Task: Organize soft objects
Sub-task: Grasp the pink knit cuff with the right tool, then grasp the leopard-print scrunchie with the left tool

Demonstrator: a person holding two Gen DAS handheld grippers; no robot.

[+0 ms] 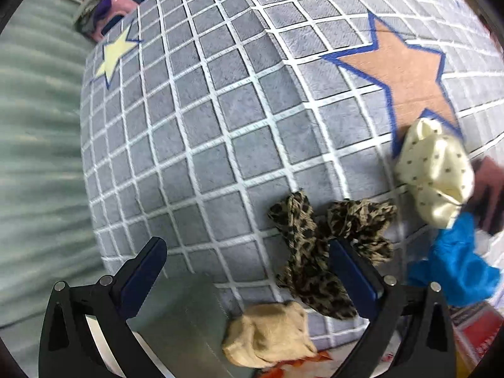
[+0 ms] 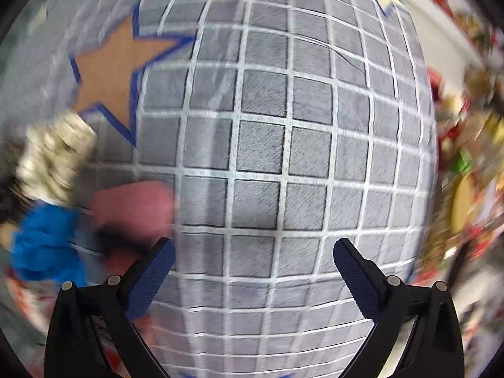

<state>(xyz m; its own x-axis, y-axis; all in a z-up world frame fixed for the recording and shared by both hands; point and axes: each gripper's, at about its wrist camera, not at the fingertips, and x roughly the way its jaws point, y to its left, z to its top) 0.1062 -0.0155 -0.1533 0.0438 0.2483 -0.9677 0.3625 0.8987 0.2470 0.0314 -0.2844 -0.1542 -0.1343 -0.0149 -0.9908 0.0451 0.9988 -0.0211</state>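
We hold both the left gripper (image 1: 245,261) and right gripper (image 2: 252,260) spread wide, empty, above the checked mat (image 1: 220,110); a leopard-print cloth (image 1: 308,252) lies by the left one.

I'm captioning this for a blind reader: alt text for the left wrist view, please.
Open left tongs hover empty over a grey grid mat, near a leopard-print cloth, a beige cloth, a cream dotted cloth and a blue cloth.
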